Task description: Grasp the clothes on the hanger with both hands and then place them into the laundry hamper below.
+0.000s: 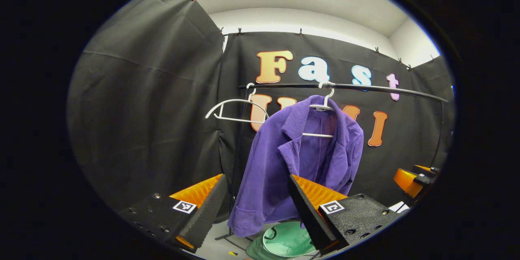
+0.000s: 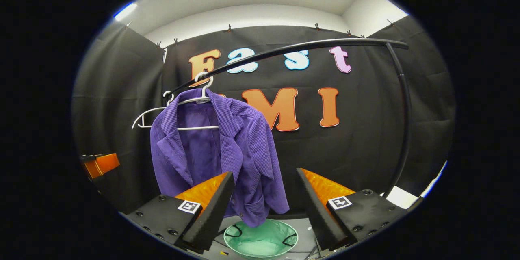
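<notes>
Purple ribbed jacket [image 1: 284,162] hangs open-fronted on a white hanger [image 1: 323,107] from the black rail [image 1: 365,88], collar folded out, hem just above the green hamper [image 2: 260,239]. Left gripper [image 1: 258,207] jaws spread wide, empty. Right gripper [image 2: 264,207] likewise wide, empty, short of the fabric.
</notes>
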`<action>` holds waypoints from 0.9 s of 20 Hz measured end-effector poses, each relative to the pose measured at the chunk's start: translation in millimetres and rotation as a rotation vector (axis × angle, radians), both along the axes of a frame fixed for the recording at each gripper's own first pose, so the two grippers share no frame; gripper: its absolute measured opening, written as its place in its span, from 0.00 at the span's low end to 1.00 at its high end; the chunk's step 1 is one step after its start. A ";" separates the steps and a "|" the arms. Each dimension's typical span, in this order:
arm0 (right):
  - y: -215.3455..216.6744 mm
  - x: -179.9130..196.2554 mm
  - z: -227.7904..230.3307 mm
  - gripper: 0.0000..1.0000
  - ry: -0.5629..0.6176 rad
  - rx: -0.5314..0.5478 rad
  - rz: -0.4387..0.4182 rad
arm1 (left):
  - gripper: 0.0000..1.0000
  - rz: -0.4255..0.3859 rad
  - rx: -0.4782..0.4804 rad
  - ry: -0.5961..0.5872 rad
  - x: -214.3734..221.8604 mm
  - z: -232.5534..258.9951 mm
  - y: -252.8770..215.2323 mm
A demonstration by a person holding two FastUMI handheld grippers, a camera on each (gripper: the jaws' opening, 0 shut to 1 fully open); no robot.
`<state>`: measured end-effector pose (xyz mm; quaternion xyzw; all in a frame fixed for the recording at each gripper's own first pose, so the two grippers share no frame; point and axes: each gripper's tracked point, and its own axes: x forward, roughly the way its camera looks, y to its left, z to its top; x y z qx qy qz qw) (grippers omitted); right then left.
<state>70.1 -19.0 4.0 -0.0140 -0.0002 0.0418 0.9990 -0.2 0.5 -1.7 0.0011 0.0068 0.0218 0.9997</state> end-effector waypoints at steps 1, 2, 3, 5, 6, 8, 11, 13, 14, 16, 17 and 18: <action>-1.2 4.1 -1.1 0.98 0.007 0.003 0.011 | 0.92 0.007 -0.002 0.003 0.0 -1.1 0.2; -2.6 8.3 -2.4 0.98 0.011 0.003 0.024 | 0.92 0.019 -0.002 0.002 -0.5 -1.1 0.8; -2.6 11.0 -3.8 0.98 0.010 -0.002 0.037 | 0.92 0.034 -0.004 -0.003 0.1 -0.7 2.1; -5.0 19.8 -6.9 0.98 0.015 -0.015 0.061 | 0.92 0.050 -0.004 0.001 -0.2 -2.4 2.4; -4.8 23.4 -9.0 0.98 0.022 -0.016 0.075 | 0.95 0.061 -0.004 0.010 -0.6 -3.3 2.9; -4.0 27.1 -12.8 0.98 0.033 -0.014 0.105 | 0.92 0.070 -0.006 0.018 -2.8 -4.8 2.2; -2.6 33.1 -18.2 0.98 0.051 -0.015 0.135 | 0.92 0.070 0.005 0.026 -1.8 -6.5 1.9; -0.2 35.2 -22.3 0.98 0.059 -0.003 0.149 | 0.95 0.061 0.017 0.034 -1.7 -8.0 1.8; 2.3 38.1 -24.0 0.98 0.068 0.004 0.155 | 0.95 0.058 0.020 0.042 -2.1 -8.6 1.7; 10.7 44.3 -28.5 0.98 0.083 0.013 0.174 | 0.95 0.059 0.019 0.059 -6.6 -11.5 1.4; 15.4 47.4 -30.0 0.98 0.085 0.011 0.186 | 0.92 0.059 0.015 0.059 -6.4 -11.7 0.7; 20.3 52.0 -31.7 0.98 0.085 0.006 0.196 | 0.92 0.060 0.011 0.057 -5.8 -11.7 -0.2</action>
